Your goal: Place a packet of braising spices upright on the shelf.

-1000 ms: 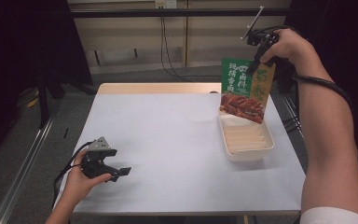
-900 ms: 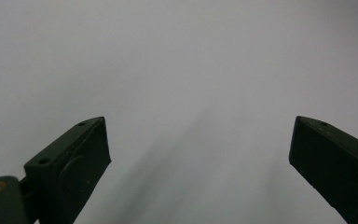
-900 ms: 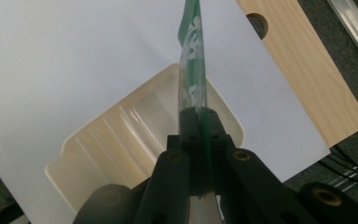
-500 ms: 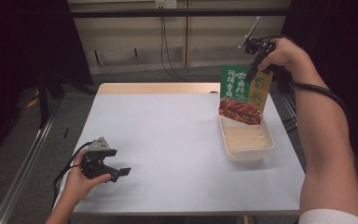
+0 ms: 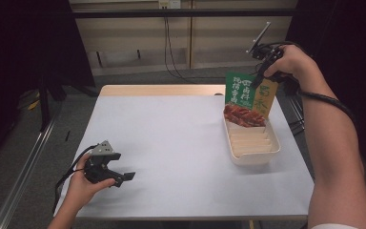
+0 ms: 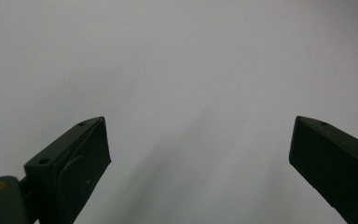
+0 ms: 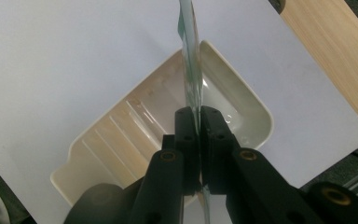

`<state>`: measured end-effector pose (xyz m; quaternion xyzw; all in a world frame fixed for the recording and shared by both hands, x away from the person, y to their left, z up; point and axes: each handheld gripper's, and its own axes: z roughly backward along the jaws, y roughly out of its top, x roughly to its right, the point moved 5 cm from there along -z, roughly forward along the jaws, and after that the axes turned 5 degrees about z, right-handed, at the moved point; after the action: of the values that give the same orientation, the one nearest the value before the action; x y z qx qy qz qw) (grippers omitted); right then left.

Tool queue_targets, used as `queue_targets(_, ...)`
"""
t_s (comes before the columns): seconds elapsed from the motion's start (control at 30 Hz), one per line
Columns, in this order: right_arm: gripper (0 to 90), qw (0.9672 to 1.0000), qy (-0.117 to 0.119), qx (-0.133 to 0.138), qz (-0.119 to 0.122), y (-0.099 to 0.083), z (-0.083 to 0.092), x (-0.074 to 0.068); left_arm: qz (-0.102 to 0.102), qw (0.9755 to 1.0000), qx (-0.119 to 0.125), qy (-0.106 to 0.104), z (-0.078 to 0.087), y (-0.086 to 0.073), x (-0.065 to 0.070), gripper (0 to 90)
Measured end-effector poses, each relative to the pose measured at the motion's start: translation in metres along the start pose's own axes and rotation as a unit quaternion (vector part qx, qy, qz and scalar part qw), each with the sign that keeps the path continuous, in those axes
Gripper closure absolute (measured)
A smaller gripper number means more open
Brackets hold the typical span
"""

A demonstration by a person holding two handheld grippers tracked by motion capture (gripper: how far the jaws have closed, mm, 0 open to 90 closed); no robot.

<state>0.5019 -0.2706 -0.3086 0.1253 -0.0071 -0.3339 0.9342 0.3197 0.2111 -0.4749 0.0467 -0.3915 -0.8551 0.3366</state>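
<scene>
A green snack packet (image 5: 248,100) with a picture of red meat strips hangs upright over the far end of a cream ribbed tray (image 5: 252,155). My right gripper (image 5: 261,78) is shut on the packet's upper right corner. The right gripper view looks down the packet's thin edge (image 7: 189,56), pinched between the black jaws, with the tray (image 7: 121,140) beneath. My left gripper (image 5: 124,177) rests low at the table's near left, open. In the left gripper view its jaws stand wide apart over bare white tabletop (image 6: 191,70).
The white table (image 5: 171,143) has a wooden strip (image 5: 162,90) along its far edge. The tray sits near the right edge. A metal rail (image 5: 24,167) runs along the floor at the left. Cables hang by the back wall.
The right gripper has carried the packet a little away from me and lower, toward the far end of the tray. The left gripper has stayed in place.
</scene>
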Motion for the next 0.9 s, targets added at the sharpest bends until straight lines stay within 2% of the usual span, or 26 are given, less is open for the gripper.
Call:
queue_targets(0.13,79.8,0.9999,-0.008,0.003,-0.010,0.001,0.006,-0.003,-0.002,1.0000,0.001,0.000,0.001,0.001,0.001,4.9)
queue_targets(0.17,73.6,0.9996,-0.018,0.008,-0.018,0.002,0.010,-0.003,-0.003,1.0000,0.002,-0.001,0.001,0.001,0.001,4.9)
queue_targets(0.2,71.1,0.9995,-0.018,0.009,-0.022,0.003,0.011,-0.004,-0.003,1.0000,0.002,0.000,0.002,0.001,0.001,4.9)
queue_targets(0.23,71.1,0.9995,-0.018,0.009,-0.022,0.003,0.011,-0.004,-0.003,1.0000,0.002,0.000,0.002,0.001,0.001,4.9)
queue_targets(0.3,62.2,0.9993,-0.029,0.010,-0.022,0.005,0.015,-0.006,-0.008,1.0000,0.002,0.006,0.002,0.001,0.002,4.9)
queue_targets(0.37,59.9,0.9990,-0.034,0.014,-0.025,0.006,0.017,-0.006,-0.002,1.0000,0.002,0.000,0.001,0.001,0.003,4.9)
queue_targets(0.4,52.7,0.9986,-0.036,0.016,-0.036,0.007,0.020,-0.008,-0.004,1.0000,0.001,-0.002,0.001,0.001,0.004,4.9)
queue_targets(0.43,52.7,0.9986,-0.036,0.016,-0.036,0.007,0.020,-0.008,-0.012,0.9999,0.003,0.000,0.001,0.001,0.003,4.9)
queue_targets(0.47,49.8,0.9983,-0.044,0.012,-0.035,0.009,0.024,-0.009,-0.005,1.0000,0.002,-0.003,0.002,0.001,0.005,4.9)
queue_targets(0.5,49.8,0.9983,-0.044,0.012,-0.035,0.009,0.024,-0.009,-0.005,1.0000,0.002,-0.003,0.002,0.001,0.005,4.9)
queue_targets(0.53,45.3,0.9982,-0.047,0.011,-0.036,0.010,0.027,-0.010,-0.008,1.0000,0.002,-0.003,0.002,0.002,0.005,4.9)
queue_targets(0.63,44.3,0.9982,-0.049,0.010,-0.034,0.012,0.029,-0.012,-0.007,1.0000,0.006,-0.002,0.003,0.002,0.005,4.9)
queue_targets(0.73,38.0,0.9978,-0.054,0.013,-0.036,0.016,0.036,-0.016,-0.003,0.9999,0.008,-0.008,0.004,0.002,0.006,4.9)
queue_targets(0.9,35.9,0.9981,-0.052,0.011,-0.033,0.020,0.043,-0.022,-0.006,0.9998,0.013,-0.012,0.006,0.003,0.006,4.8)
